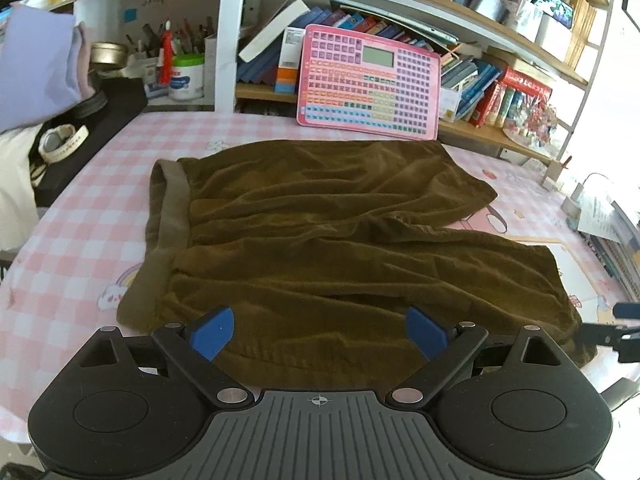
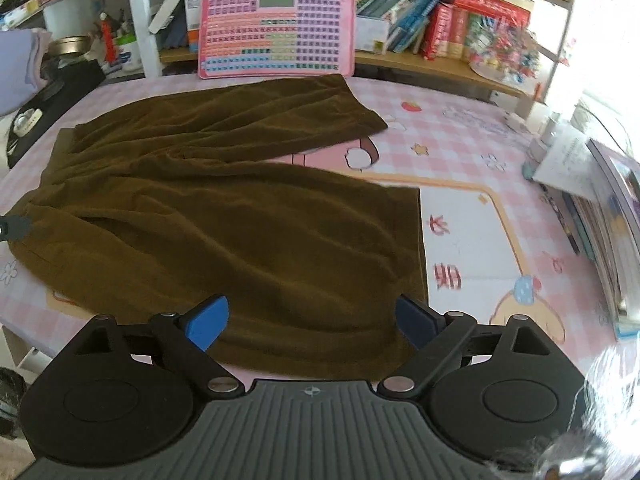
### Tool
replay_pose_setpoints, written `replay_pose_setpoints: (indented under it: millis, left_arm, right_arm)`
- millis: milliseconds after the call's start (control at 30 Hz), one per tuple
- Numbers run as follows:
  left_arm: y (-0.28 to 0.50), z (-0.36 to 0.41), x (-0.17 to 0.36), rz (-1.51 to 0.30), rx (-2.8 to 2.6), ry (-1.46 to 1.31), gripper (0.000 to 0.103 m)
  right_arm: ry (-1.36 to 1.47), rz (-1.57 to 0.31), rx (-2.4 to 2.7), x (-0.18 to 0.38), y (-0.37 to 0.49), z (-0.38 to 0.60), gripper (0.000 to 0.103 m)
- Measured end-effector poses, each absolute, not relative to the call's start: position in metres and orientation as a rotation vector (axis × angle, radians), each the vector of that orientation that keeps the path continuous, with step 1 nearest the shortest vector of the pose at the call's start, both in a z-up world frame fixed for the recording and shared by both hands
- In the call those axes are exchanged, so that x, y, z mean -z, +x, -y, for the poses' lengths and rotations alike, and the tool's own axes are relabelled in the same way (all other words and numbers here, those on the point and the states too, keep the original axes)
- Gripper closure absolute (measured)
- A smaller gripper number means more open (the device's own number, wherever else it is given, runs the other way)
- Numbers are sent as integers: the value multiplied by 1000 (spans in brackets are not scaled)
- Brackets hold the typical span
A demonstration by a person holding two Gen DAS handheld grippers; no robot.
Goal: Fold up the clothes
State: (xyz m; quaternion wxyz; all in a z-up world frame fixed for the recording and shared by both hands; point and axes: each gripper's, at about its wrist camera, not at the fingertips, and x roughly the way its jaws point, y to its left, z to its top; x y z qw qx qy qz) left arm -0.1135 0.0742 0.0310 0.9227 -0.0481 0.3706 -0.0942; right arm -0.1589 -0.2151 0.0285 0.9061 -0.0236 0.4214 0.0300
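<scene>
Brown shorts (image 1: 320, 240) lie spread (both legs apart) on checked tablecloth (image 1: 80, 220).

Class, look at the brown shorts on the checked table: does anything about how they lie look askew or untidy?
Yes. The brown shorts lie flat but creased, and the two legs splay apart, showing a wedge of tablecloth between them. Nothing looks spilled or damaged.

Rumpled brown shorts (image 1: 320, 240) flat on tablecloth (image 1: 80, 216)

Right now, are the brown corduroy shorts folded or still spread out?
Spread out: the brown corduroy shorts lie flat on the pink checked tablecloth, both legs apart, waistband showing.
</scene>
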Motion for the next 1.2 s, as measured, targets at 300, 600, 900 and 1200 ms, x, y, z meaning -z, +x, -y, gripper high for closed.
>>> replay_pose_setpoints:
  millis: [300,600,900,1200]
  left_arm:
    - [-67,-70,-53,-709,145,-64,8]
    - [6,-59,-75,-693,77,84,8]
    - [66,-50,-75,-755,-10,166,8]
    - [119,-69,-49,-815,-42,252,8]
  right_arm:
    - [-116,-754,-275,-61,-89,250,12]
    - [-242,-661,-434,-88,51,298,12]
    - [-246,-698,-492,-55,210,338,15]
    - [-301,-760,-522,-5,286,339,19]
